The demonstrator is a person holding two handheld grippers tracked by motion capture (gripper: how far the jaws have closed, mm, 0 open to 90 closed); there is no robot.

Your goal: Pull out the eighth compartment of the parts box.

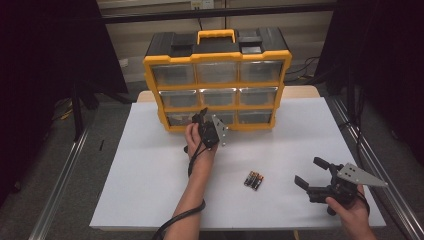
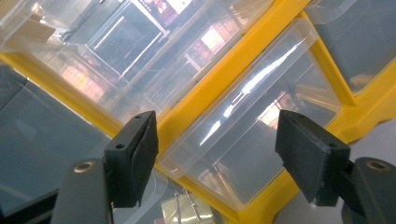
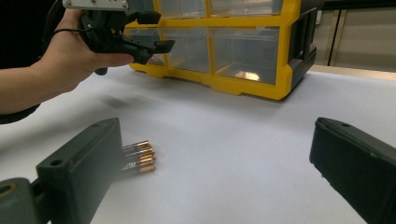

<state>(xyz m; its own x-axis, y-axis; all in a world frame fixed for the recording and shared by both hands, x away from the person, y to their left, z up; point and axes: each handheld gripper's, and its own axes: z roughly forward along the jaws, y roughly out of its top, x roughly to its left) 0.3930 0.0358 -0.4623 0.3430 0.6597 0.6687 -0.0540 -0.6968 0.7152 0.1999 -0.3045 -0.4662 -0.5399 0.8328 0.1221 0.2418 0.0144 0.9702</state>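
Left gripper [image 1: 202,118] at the organizer's [image 1: 217,85] bottom row, jaws part open astride the clear middle drawer [image 2: 243,154], pads not yet pressing: drawer-opening step, by the look of it. Next, likely a pinch on the drawer front and a straight pull. Batteries [image 1: 254,180] lying mid-table, apart from all; right gripper [image 1: 312,176] hovering beyond them, wide open, empty.

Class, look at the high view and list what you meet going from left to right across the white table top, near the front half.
Left gripper → batteries → right gripper.
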